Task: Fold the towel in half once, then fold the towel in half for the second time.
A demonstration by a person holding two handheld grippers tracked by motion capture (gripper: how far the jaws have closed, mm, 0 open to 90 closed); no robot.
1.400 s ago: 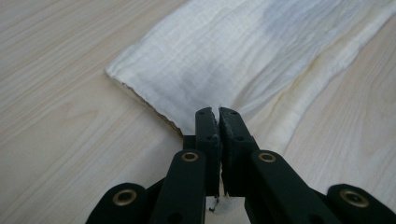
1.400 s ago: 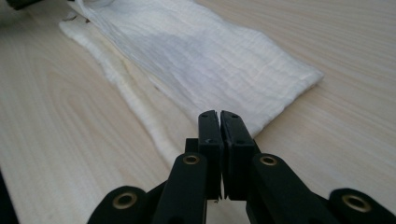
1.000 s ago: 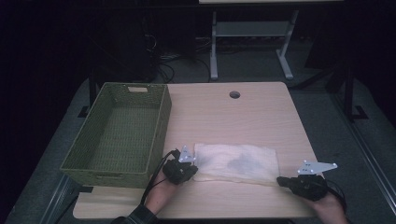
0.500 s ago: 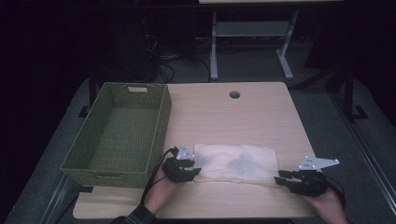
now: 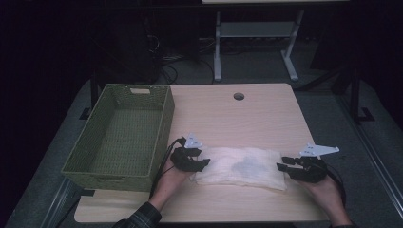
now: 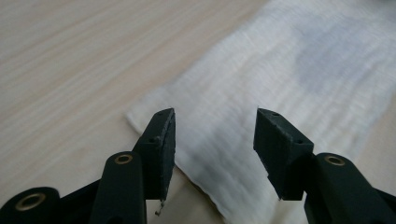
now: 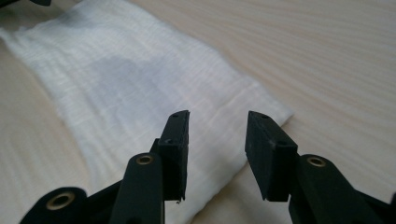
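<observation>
High view: left tool [image 5: 202,164], right tool [image 5: 283,166] just opened, gaping empty at ends of white cloth [image 5: 240,166].

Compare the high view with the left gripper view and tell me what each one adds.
High view alone: the green woven rectangular basket left of the cloth, the right claw at the cloth's other end, both hands, and the table's round cable hole.

Left gripper view alone: the left claw close up, jaws apart with nothing gripped.

Both: the folded white cloth with a grey stain lying flat on the light wooden table.
</observation>
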